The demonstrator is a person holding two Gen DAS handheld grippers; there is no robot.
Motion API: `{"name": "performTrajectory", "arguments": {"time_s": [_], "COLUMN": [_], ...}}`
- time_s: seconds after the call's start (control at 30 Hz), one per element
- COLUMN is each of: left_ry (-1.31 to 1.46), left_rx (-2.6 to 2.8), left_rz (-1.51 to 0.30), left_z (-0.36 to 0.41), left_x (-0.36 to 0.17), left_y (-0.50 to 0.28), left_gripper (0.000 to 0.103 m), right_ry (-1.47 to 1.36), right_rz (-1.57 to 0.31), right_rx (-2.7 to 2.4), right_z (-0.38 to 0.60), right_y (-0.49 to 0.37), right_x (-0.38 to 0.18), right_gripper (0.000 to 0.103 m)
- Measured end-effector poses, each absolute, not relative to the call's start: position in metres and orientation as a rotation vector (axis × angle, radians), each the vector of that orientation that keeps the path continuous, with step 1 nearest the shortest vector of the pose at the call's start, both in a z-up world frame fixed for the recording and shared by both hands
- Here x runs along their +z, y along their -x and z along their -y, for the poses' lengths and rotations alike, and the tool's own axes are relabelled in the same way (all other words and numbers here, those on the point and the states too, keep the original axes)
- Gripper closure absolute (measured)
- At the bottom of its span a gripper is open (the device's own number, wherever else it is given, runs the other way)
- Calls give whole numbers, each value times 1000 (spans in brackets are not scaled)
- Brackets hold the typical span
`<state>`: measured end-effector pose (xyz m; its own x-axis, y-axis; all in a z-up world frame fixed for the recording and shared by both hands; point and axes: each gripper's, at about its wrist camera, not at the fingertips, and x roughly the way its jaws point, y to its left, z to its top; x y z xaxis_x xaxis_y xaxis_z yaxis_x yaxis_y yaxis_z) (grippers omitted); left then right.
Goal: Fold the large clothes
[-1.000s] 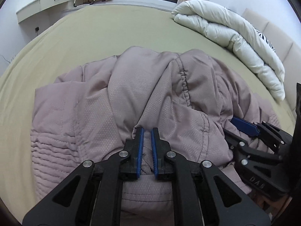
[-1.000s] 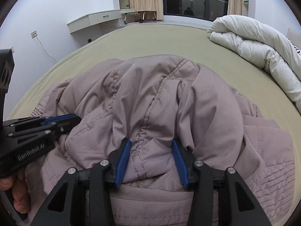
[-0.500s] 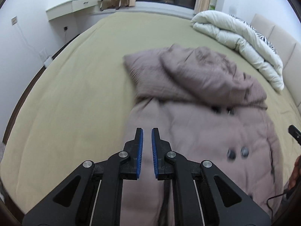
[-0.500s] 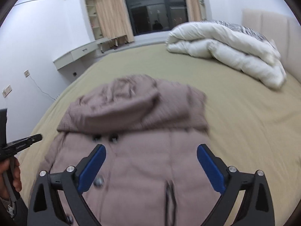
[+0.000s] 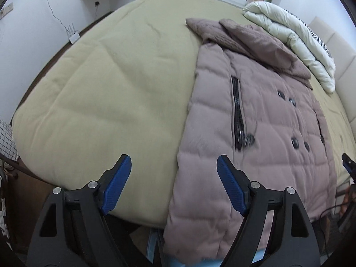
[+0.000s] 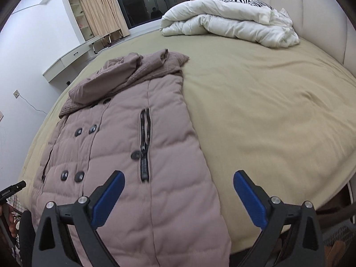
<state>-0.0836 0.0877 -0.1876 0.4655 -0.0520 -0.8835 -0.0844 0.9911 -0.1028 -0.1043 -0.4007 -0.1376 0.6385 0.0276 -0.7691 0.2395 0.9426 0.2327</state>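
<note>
With the bed [image 5: 106, 93] taken as the reference, the quilted mauve coat [image 5: 255, 133] lies flat on the olive bedspread, front side up, lengthwise, hood end toward the far side and hem hanging over the near edge. Going from left to right across the bed: a bare stretch of bedspread, then the coat, then more bare bedspread reaching to the padded headboard [image 6: 311, 6].

Left gripper [image 5: 173, 184]: jaws have just been opening and now stand wide apart. Nothing sits between the blue pads [image 5: 115, 184]; they press on no fabric. The gripper hangs above the near edge of the bed, one finger over the bedspread, the other over the coat's left border.

Coat details: two pairs of dark buttons [image 6: 85, 130] run down the front panel. A black pocket zip [image 6: 145, 146] lies on each side of them. The hood [image 6: 106, 82] is folded down over the collar at the far end of the bed.

Right gripper [image 6: 178, 198]: jaws spread fully, nothing gripped. It hangs above the near edge of the bed, left finger over the coat's lower panel, right finger over bare bedspread.

A rolled white duvet [image 6: 227, 22] rests at the far corner of the bed beside the headboard, well apart from the coat
</note>
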Motion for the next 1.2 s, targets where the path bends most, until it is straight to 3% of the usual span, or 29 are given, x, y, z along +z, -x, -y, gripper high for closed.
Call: {"name": "performTrajectory", "arguments": {"time_s": [0.57, 0.87, 1.2], "left_ry": [72, 95, 122], "left_rx": [-55, -57, -55], "left_rz": [-1248, -1294, -1333], "left_z": [-70, -74, -82], "left_x": [-236, -251, -257], "left_y": [127, 126, 120], "left_gripper": [24, 24, 24], "right_ry": [-433, -496, -605], "right_rz": [-1008, -1114, -1136], "right_rx": [-66, 23, 110], "right_z": [423, 425, 426], "right_y": [156, 165, 168], "right_x": [-171, -200, -216], "right_gripper": [3, 16, 41]}}
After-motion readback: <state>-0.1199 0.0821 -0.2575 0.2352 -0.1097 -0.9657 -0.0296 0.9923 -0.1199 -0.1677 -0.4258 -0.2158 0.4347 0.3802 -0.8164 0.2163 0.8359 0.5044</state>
